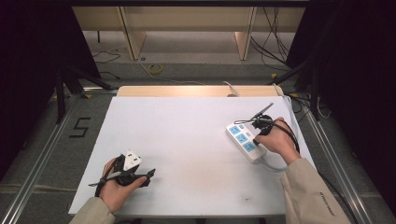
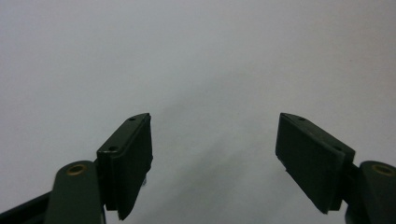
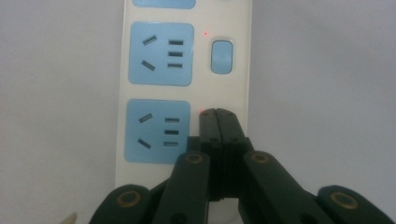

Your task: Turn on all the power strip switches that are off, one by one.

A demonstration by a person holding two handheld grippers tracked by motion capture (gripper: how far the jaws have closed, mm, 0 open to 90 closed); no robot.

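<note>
A white power strip (image 1: 243, 140) with blue sockets lies on the right side of the white table (image 1: 187, 140). My right gripper (image 1: 257, 134) is over it, held by a hand. In the right gripper view the power strip (image 3: 159, 93) runs away from me, and my right gripper (image 3: 217, 114) is shut, empty, with its tips at the spot of the nearest socket's switch, which they cover. Small red lights glow beside both near sockets; the farther switch (image 3: 221, 56) is uncovered. My left gripper (image 1: 148, 176) rests near the front left edge, open (image 2: 215, 140) above bare table.
The strip's white cable (image 1: 273, 165) leaves its near end and passes under the right sleeve. Beyond the table's far edge are a wooden board (image 1: 196, 91), floor cables and dark stands at both sides.
</note>
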